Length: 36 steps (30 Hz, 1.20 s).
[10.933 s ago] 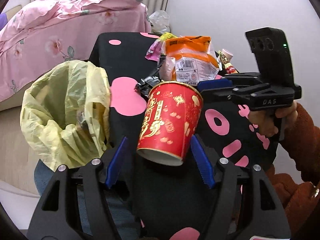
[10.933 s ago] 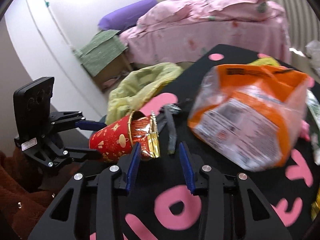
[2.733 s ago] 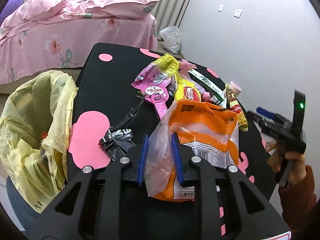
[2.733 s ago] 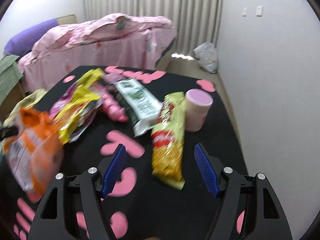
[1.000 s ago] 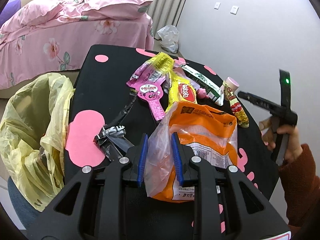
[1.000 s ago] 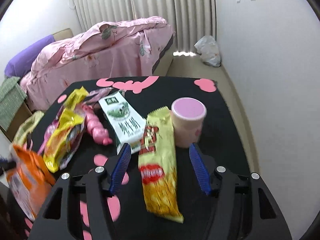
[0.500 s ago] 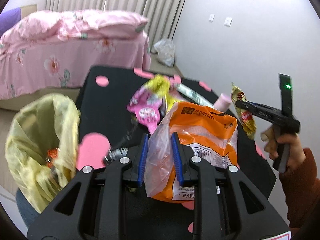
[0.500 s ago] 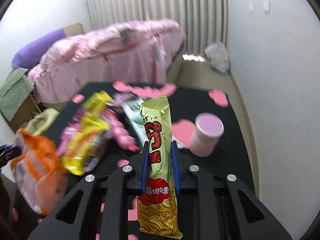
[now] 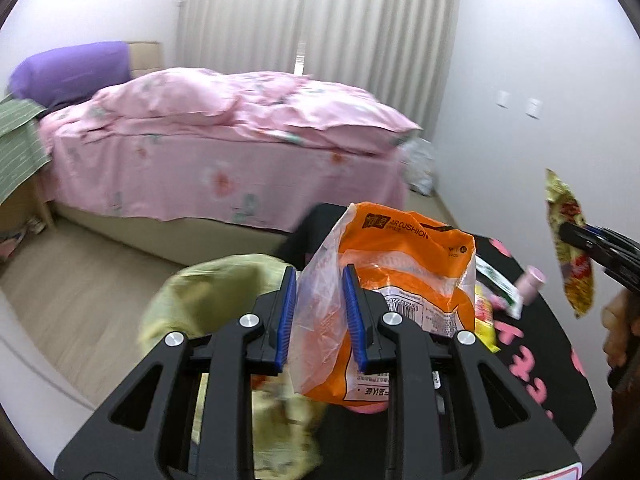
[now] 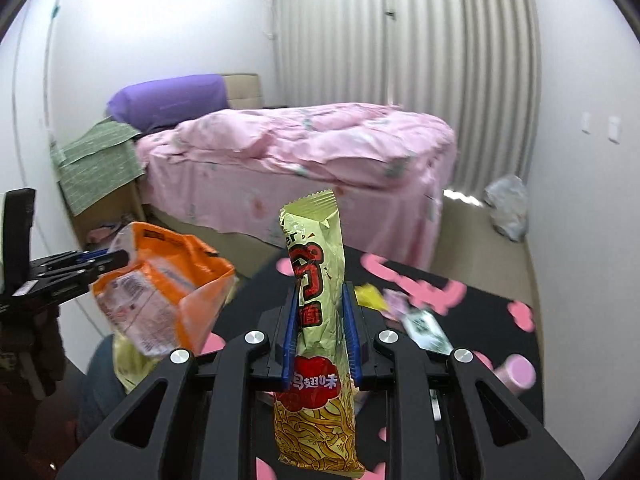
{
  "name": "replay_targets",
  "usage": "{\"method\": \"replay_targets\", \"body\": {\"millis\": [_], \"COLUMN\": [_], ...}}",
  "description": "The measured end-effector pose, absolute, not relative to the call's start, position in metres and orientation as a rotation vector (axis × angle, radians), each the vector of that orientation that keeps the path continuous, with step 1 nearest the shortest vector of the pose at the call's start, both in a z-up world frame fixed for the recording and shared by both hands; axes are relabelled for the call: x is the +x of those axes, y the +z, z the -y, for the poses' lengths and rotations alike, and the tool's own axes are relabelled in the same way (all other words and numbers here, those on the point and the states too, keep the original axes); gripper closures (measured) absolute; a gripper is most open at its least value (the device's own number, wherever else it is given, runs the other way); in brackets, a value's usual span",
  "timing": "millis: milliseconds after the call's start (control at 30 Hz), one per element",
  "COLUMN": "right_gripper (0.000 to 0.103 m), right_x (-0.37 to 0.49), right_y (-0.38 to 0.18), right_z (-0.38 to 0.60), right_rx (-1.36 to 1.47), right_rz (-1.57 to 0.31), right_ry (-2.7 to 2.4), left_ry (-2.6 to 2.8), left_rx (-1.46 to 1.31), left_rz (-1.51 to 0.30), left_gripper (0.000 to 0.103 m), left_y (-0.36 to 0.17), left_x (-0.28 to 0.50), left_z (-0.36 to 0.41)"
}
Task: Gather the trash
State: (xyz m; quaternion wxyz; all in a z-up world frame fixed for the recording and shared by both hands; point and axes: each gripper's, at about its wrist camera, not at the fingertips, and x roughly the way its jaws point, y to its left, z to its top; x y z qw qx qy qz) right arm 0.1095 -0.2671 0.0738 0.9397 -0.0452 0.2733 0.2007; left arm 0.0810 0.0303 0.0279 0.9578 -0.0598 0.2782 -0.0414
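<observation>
My left gripper point(image 9: 320, 312) is shut on an orange and clear plastic bag point(image 9: 400, 280) and holds it in the air above the yellow trash bag point(image 9: 216, 304). The orange bag also shows in the right wrist view point(image 10: 160, 292), held by the left gripper point(image 10: 116, 258). My right gripper point(image 10: 320, 320) is shut on a tall gold and red snack packet point(image 10: 316, 340), raised over the black table point(image 10: 480, 320). The packet shows at the right in the left wrist view point(image 9: 572, 248).
On the black table with pink shapes point(image 9: 532, 368) lie a pink cup point(image 9: 532, 284), a green-white carton point(image 10: 424, 328) and yellow and pink wrappers point(image 10: 372, 296). A pink bed point(image 9: 224, 160) stands behind. A white bag point(image 10: 508, 204) lies on the floor.
Both grippers have lifted higher with their loads. The left gripper has swung left, so the orange bag now hangs over the yellow trash bag.
</observation>
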Motion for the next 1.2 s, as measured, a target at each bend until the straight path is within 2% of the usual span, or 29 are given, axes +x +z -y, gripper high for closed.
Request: {"method": "replay_targets", "body": {"millis": [233,533,833,967,1067,1200], "right_gripper": [0.083,0.083,0.083,0.083,0.083,0.083], "right_x": [0.119,0.124,0.165,0.202,0.235,0.259], "right_y": [0.081,0.077,0.041,0.003,-0.042,-0.085], "right_z": [0.202,0.154,0.084,0.045,0.022,0.008], "right_rx": [-0.146,-0.149,-0.056,-0.007,0.025,-0.076], "right_rz": [-0.561,-0.576,-0.644,-0.763,-0.954,-1.080], "right_ry": [0.507,0.602,0.800,0.905,0.963,0.892], "left_ry": [0.053,0.210,0.339,0.271,0.257,0.200], "left_rx": [-0.150,-0.079,0.027,-0.084,-0.098,-0.156], "left_rz": [-0.558,-0.524,-0.637,-0.743,-0.794,-0.852], "left_gripper": [0.080,0.080,0.080,0.080,0.080,0.080], "left_y": [0.016,0.009,-0.031,-0.065,-0.084,-0.105], "left_x": [0.078,0.073,0.097,0.112,0.121,0.136], "left_z": [-0.083,-0.103,-0.106,-0.121,-0.122,-0.121]}}
